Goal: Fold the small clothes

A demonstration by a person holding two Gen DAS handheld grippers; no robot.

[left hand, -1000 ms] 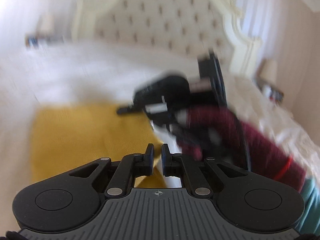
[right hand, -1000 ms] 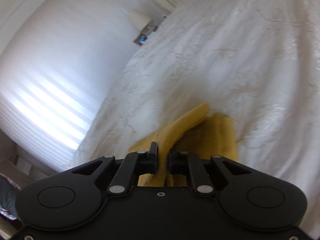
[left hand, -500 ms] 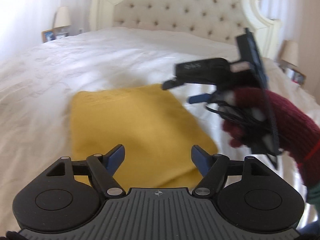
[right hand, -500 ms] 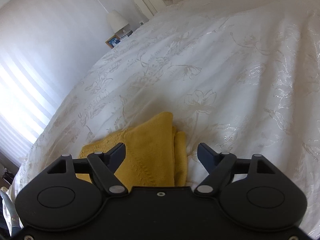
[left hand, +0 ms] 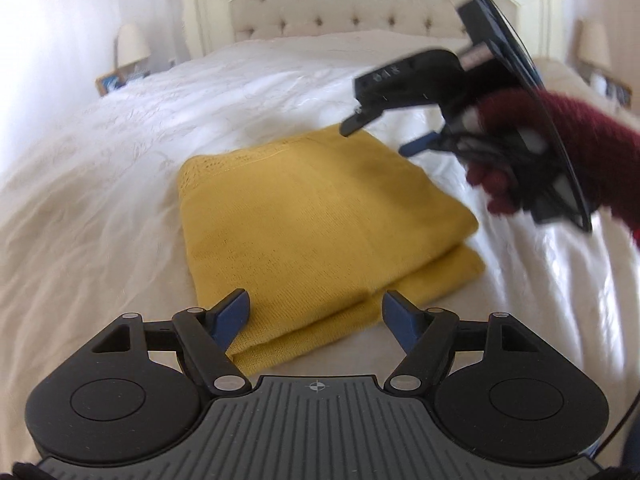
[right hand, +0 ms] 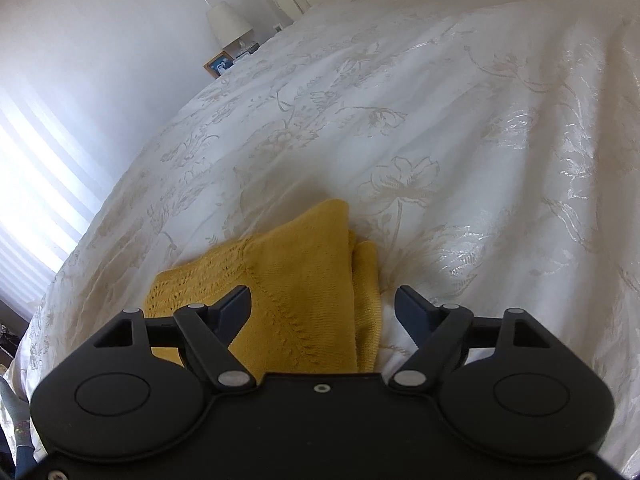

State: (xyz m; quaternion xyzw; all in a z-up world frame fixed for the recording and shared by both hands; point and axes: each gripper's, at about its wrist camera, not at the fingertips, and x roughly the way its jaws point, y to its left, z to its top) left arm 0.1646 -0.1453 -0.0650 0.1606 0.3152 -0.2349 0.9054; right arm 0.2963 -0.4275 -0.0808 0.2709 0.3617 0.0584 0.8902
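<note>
Both my claws have let go and pulled back. My left gripper point(left hand: 316, 312) and right gripper point(right hand: 323, 312) gape wide, holding nothing. Folded yellow knit top point(left hand: 312, 224) lies flat on the bed point(left hand: 100, 220), far from its edges.

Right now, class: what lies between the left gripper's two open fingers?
The near edge of the folded yellow knit, lying on the white bedspread, shown between the left gripper fingers in the left wrist view.

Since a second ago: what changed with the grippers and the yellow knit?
Both grippers let go. The left gripper and right gripper were shut a second ago, the right one pinching a raised fold of the yellow knit; now both are open and empty, backed off above it. The knit dropped flat into a folded stack. Unchanged: the knit still lies on the white bedspread.
</note>
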